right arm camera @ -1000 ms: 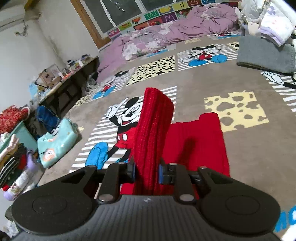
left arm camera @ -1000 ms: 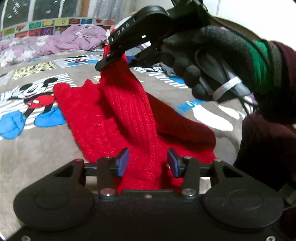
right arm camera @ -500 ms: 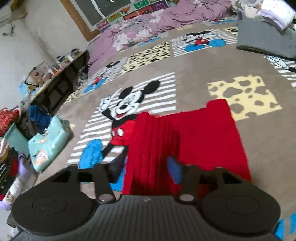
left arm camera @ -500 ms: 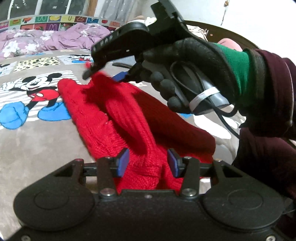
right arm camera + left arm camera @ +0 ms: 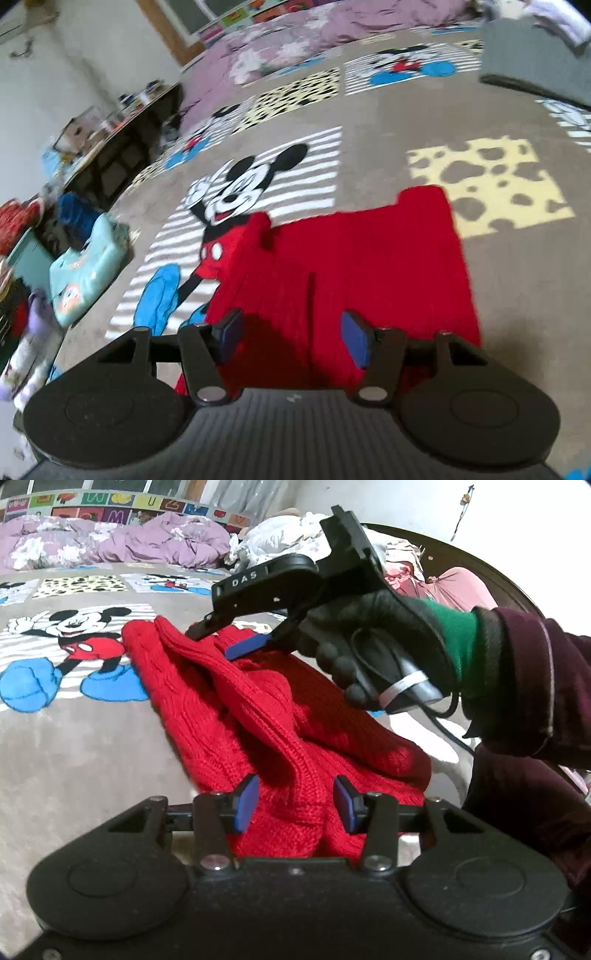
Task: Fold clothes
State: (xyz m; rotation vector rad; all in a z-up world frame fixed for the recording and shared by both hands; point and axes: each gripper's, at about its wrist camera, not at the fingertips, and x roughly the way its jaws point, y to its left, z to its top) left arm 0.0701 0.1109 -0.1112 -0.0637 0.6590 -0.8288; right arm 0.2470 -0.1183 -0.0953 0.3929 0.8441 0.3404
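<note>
On the bed, over its grey-brown plush blanket printed with cartoon mice (image 5: 388, 122) — a red ribbed-knit sweater (image 5: 229, 716), partly folded, well short of the far edge with its heaped lilac quilt (image 5: 147, 542). Body panel flat on the blanket, one long ribbed strip, likely a sleeve, draped along the top as a raised ridge.

Left gripper (image 5: 295, 805): jaws part-way closed, pinching the near end of that ridge, with bunched knit filling the gap between the blue pads.

Right gripper (image 5: 291, 332), carried in a black-gloved hand (image 5: 369, 635): jaws just been opening, now standing apart, nothing pressed between them. Poised just above the far end of the strip, pads clear of the knit as far as can be told from the left wrist view. Only flat red cloth below in its own blurred view.

Step in hand, by judgement: laying the sleeve over the body, the far end already let go and the near end not yet freed. Fold about half done at best — strip humped and wrinkled, not flat.

Next move calls for:
- easing the near end down and letting it go, without dragging the panel underneath;
- pressing or stroking the ridge flat along the body;
- then taking hold of one end of the garment with both jaws for the crosswise fold, keeping the edges in line.

Chief risk — thick, springy knit, apt to hump up again or slide on the plush.
</note>
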